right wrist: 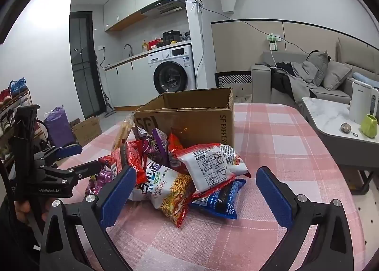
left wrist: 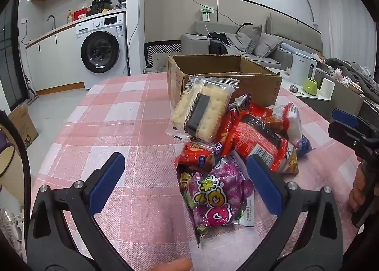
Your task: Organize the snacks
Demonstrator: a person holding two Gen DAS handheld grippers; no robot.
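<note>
Pink-checked cloth covers the surface (left wrist: 113, 114) where a heap of snack packets lies against the near wall of an open cardboard box (right wrist: 189, 117), which stands toward the far edge. No packet is visibly in the box, so the sorting looks to be at its opening step: choosing a first packet to lift. The left hand-held gripper (left wrist: 187, 181) hangs over the near side of the heap, angled downward, its blue pads spread wide with the purple candy bag (left wrist: 213, 200) lying between them but untouched. The right hand-held gripper (right wrist: 196, 193) approaches from the opposite side, likewise tilted down and fully spread, straddling the noodle packet (right wrist: 170, 188) and the blue packet (right wrist: 220, 197) without contact. A clear cracker pack (left wrist: 201, 110) leans on the box wall behind a red packet (left wrist: 255, 143). Bare fingers of the hand holding the right tool show at the right edge of the left wrist view. The next move probably calls for lowering one tool, closing on a single crinkly packet without dragging its neighbours, then carrying it over the box rim.
</note>
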